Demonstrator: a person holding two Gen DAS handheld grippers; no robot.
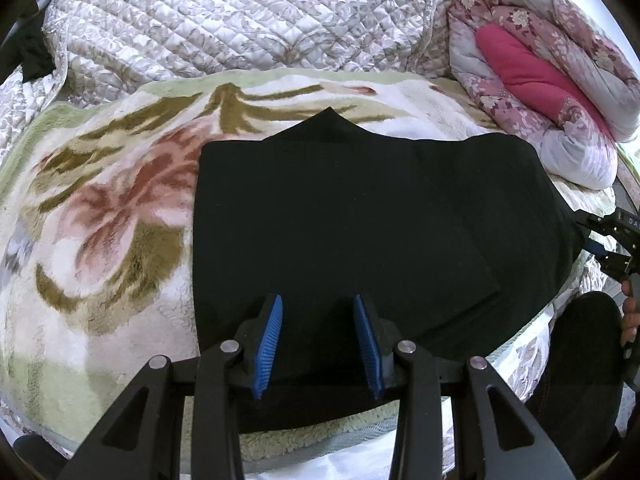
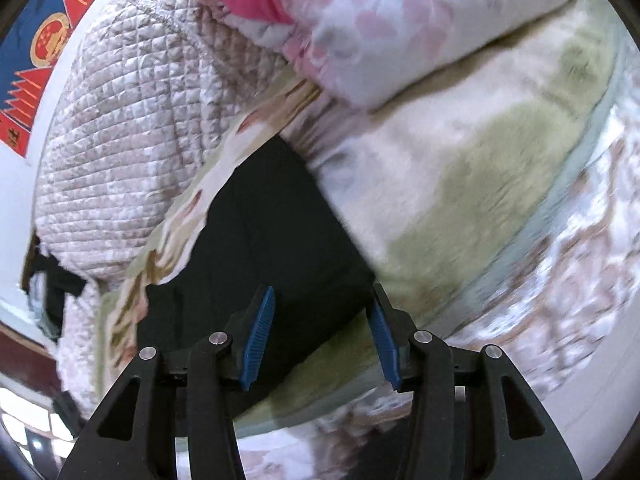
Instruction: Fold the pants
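step in hand: black pants point(image 1: 360, 216) lie folded into a flat, near-square stack on a floral fleece blanket point(image 1: 112, 208) on the bed; the fold looks nearly done.
left hand-held gripper point(image 1: 318, 346): poised over the near edge of the pants, blue pads apart, nothing clamped.
right hand-held gripper point(image 2: 322, 336): at the pants' right side, jaws apart and empty; the view is blurred.
next move: judged, one last fold or a smoothing pass, calling for a pinch on a free edge through all layers.
surface: soft, plush bedding that gives under pressure.
room: quilted cover point(image 1: 224, 16) on the far side, rolled pink floral duvet point(image 1: 552, 80) far right.
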